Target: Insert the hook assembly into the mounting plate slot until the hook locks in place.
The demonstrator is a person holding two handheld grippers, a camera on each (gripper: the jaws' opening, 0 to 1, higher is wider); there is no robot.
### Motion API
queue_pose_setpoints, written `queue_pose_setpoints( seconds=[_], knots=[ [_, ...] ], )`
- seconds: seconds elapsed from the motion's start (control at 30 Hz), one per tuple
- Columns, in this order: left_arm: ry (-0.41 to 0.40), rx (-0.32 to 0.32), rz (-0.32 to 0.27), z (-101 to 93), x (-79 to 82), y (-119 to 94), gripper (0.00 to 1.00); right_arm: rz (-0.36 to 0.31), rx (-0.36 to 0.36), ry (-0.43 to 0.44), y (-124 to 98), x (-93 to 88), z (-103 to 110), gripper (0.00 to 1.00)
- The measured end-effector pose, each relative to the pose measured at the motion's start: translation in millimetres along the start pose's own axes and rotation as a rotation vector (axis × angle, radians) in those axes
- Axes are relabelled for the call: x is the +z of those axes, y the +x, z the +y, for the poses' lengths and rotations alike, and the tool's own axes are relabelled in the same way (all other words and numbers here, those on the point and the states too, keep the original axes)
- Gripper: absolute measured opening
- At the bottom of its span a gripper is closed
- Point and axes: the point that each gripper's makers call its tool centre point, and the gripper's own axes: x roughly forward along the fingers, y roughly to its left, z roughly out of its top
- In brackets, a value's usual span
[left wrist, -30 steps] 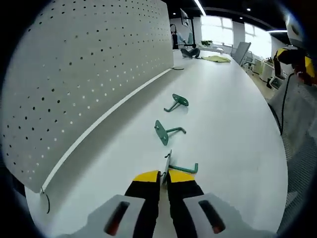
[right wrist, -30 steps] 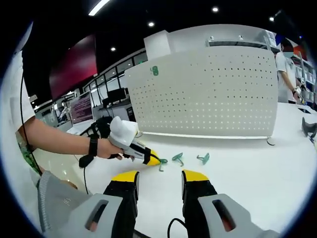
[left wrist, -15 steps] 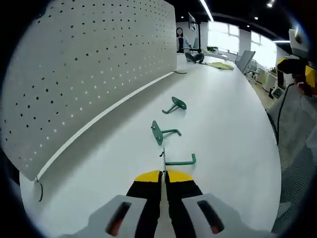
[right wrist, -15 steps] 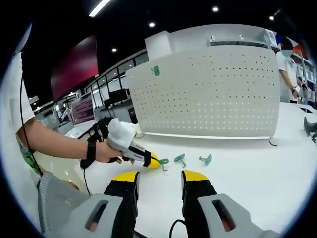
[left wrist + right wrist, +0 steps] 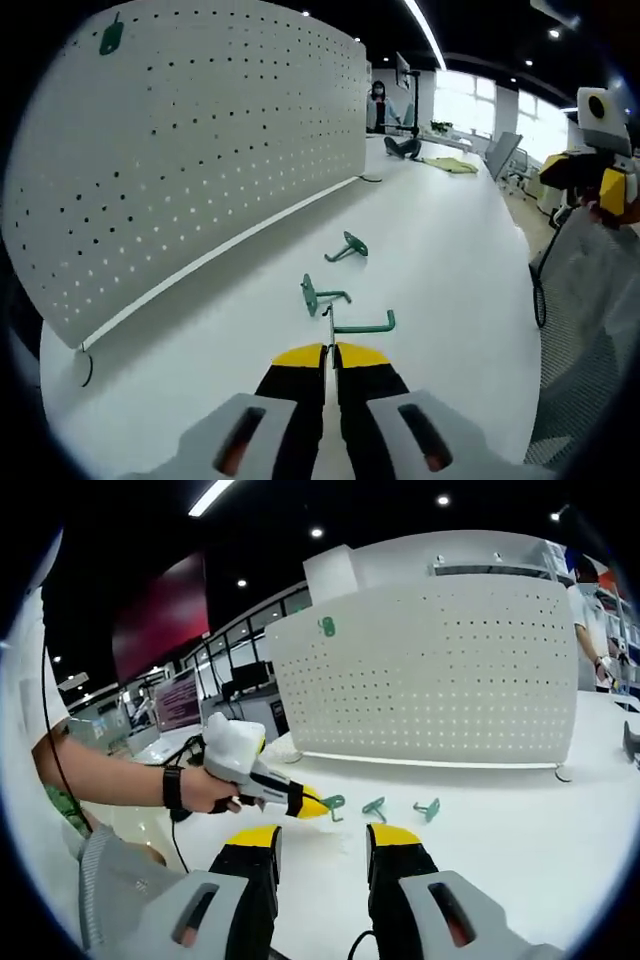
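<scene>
Hook, green with a flat plate at one end, is clamped by that plate between the closed yellow-tipped jaws of the left gripper and seems lifted just clear of the white table, though the view is too distorted to be sure. Two more green hooks lie on the table beyond it, near the foot of the white pegboard, which carries another green hook near its top corner. The right gripper hangs above the table with its jaws apart and nothing between them.
</scene>
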Motion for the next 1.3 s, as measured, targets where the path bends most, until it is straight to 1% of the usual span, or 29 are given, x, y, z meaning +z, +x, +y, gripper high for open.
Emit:
queue_pose_setpoints(
  seconds=[0.07,0.1,0.17,0.27,0.33,0.43,0.47,0.6,0.7,0.73,0.93,1.03,1.13,1.3],
  knots=[
    [-0.015,0.001,-0.023,-2.8,5.1,-5,0.03,-0.006,0.009,-0.001,0,1.7,1,0.34],
    [-0.017,0.011,-0.052,-3.2,10.5,-8,0.03,-0.007,0.013,-0.001,1,2.5,2,0.34],
    [-0.024,0.010,-0.061,-5.9,14.2,-13,0.03,-0.008,0.023,-0.007,1,4.0,3,0.34],
    [-0.053,0.011,-0.095,-10.6,22.0,-21,0.03,-0.006,0.041,-0.020,3,5.6,7,0.34],
    [-0.056,0.009,-0.108,-14.1,25.5,-25,0.03,-0.013,0.051,-0.020,3,6.8,8,0.34],
    [-0.083,-0.002,-0.137,-22.3,32.9,-33,0.03,-0.014,0.060,-0.022,4,7.2,10,0.34],
    [-0.091,0.003,-0.153,-24.7,36.5,-36,0.03,-0.016,0.066,-0.020,4,7.8,11,0.34],
    [-0.101,0.003,-0.183,-34.4,44.6,-45,0.03,-0.025,0.086,-0.022,6,11.2,15,0.34],
    [-0.114,0.006,-0.201,-38.3,48.8,-50,0.03,-0.031,0.100,-0.026,7,13.1,17,0.34],
    [-0.114,0.003,-0.216,-40.9,51.2,-52,0.03,-0.032,0.104,-0.024,8,13.3,18,0.34],
    [-0.133,0.005,-0.252,-51.5,56.4,-63,0.03,-0.052,0.128,-0.004,10,16.7,22,0.33],
    [-0.145,0.010,-0.277,-55.6,60.1,-68,0.03,-0.055,0.143,-0.012,12,18.9,25,0.33],
    [-0.137,0.000,-0.290,-64.5,63.3,-71,0.03,-0.066,0.164,-0.003,14,22.0,29,0.33],
    [-0.149,-0.009,-0.325,-73.4,69.8,-76,0.03,-0.079,0.173,0.011,16,25.6,32,0.32]
  ],
)
